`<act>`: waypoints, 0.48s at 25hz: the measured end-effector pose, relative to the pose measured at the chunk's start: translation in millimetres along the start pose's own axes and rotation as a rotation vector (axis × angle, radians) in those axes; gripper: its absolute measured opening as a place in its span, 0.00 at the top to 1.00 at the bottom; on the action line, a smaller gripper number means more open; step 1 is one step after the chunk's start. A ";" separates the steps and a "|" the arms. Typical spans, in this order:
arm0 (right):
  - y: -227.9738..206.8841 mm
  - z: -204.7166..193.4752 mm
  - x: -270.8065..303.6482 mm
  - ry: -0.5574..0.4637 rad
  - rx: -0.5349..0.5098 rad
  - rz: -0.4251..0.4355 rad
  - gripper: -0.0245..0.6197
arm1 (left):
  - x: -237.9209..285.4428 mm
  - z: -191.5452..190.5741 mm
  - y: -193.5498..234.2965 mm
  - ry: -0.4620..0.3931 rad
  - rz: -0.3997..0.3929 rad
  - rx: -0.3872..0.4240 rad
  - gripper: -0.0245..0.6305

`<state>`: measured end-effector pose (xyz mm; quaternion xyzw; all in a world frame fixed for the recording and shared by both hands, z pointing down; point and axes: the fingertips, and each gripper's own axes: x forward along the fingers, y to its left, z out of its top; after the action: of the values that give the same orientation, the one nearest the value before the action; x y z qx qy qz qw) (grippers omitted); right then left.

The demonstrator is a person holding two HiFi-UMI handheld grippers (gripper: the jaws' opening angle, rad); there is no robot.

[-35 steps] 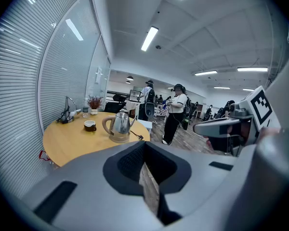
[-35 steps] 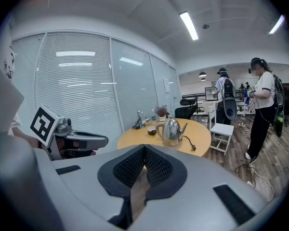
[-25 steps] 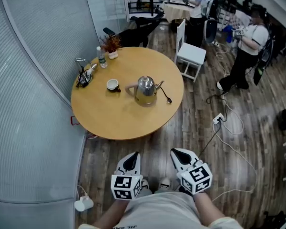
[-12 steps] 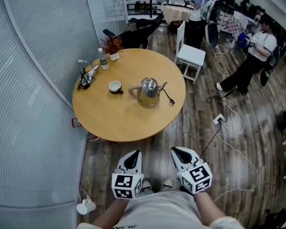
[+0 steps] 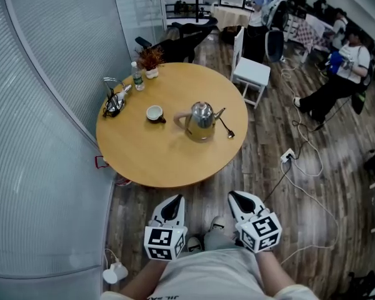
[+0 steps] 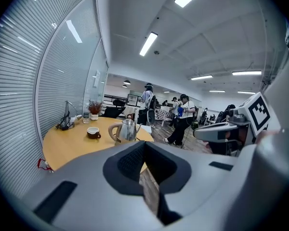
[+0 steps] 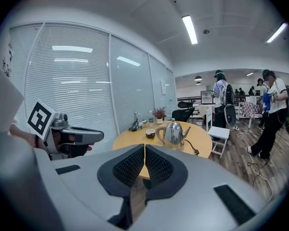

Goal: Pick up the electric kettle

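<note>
Two vessels — lidded electric kettle [image 5: 202, 120], cup [image 5: 154, 112] apparently empty.

The left gripper [image 5: 174, 200] and right gripper [image 5: 234, 195] have pale grey shells, black ribbed fingers [image 7: 127, 166] and black-and-white marker cubes [image 5: 165, 244].

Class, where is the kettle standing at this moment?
In the head view, the kettle stands a little right of the middle of the round table, with the cup just to its left, on the handle side.

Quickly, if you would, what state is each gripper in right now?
Left gripper: closed, holding nothing.
Right gripper: closed, holding nothing.
</note>
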<state>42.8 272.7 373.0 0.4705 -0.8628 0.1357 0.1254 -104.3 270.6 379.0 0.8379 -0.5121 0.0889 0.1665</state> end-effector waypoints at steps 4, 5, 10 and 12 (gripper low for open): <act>-7.4 -0.5 17.9 -0.001 0.009 0.007 0.91 | 15.7 0.0 13.5 0.002 0.008 -0.015 0.96; -11.4 -0.3 23.1 -0.001 0.011 0.009 0.91 | 21.1 0.3 16.2 0.004 0.012 -0.019 0.96; -41.8 6.8 55.1 -0.002 0.020 0.028 0.91 | 58.5 9.8 27.6 0.005 0.036 -0.024 0.96; -55.9 13.6 70.3 -0.002 0.019 0.041 0.91 | 76.8 16.2 33.0 0.004 0.048 -0.029 0.96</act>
<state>51.8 184.2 391.1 0.4541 -0.8710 0.1462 0.1174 -98.7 187.1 394.8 0.8228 -0.5327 0.0873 0.1776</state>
